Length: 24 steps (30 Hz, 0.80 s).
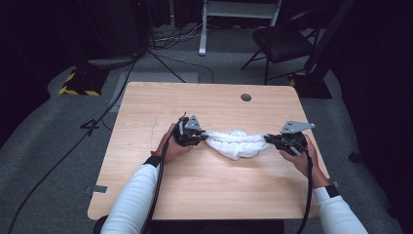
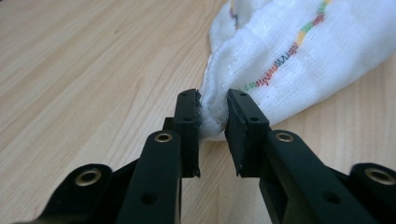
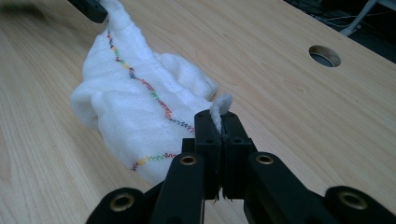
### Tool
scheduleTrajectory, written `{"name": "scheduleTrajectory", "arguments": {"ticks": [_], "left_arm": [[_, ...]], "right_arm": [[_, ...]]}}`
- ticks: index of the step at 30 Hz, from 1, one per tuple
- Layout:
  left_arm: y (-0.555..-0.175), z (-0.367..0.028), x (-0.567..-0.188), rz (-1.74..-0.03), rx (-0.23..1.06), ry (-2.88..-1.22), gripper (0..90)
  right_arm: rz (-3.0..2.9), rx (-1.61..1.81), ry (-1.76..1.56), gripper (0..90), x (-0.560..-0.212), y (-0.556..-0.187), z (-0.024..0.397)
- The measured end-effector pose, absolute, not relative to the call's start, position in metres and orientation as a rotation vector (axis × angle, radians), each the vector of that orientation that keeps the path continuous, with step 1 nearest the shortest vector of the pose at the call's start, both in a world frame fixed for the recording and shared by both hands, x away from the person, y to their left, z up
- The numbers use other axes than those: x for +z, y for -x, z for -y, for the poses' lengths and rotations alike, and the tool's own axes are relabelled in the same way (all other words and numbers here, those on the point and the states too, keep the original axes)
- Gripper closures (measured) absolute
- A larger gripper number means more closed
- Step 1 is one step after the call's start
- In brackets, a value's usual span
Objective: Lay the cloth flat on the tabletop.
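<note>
- Two tools pinch one white cloth by its opposite ends, so it hangs as a slack, bunched roll just above the middle of the bench.
- Left tool: its black jaws stand narrow and press a thick fold of the cloth's end between them.
- Right tool: its jaws sit almost together on a thin corner, and a small tuft pokes up above the pads.
- Cloth: soft open-weave gauze, crumpled into rounded folds, with a zigzag seam stitched in red, green, yellow and dark thread along it.
- Bench: pale wood grain, smooth, rectangular with rounded corners; a round cable hole lies beyond the cloth, towards the far edge.
- Beyond the cloth, off the bench: grey carpet, a dark folding chair, loose cables, and a black-and-yellow striped base.
- White sleeves reach towards the cloth from the near edge.
</note>
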<state>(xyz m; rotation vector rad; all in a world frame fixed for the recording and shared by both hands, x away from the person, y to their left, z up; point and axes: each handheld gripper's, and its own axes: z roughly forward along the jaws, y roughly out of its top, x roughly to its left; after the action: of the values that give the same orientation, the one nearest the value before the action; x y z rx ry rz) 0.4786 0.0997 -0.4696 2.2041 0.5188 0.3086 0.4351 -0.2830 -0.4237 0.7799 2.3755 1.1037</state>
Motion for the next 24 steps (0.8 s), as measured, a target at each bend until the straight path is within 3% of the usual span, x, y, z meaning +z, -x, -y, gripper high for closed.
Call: {"name": "scheduleTrajectory", "arguments": {"ticks": [6, 24], "left_arm": [[-0.470, -0.108, -0.455, -0.485, 0.298, -2.165, 85.0], [-0.443, -0.117, -0.413, -0.439, 0.395, -2.076, 86.4]], "right_arm": [[-2.339, 1.130, -0.780, 87.9, -0.419, -0.434, 0.286], [-2.203, 1.223, -0.802, 88.3, -0.407, -0.427, 0.290]]}}
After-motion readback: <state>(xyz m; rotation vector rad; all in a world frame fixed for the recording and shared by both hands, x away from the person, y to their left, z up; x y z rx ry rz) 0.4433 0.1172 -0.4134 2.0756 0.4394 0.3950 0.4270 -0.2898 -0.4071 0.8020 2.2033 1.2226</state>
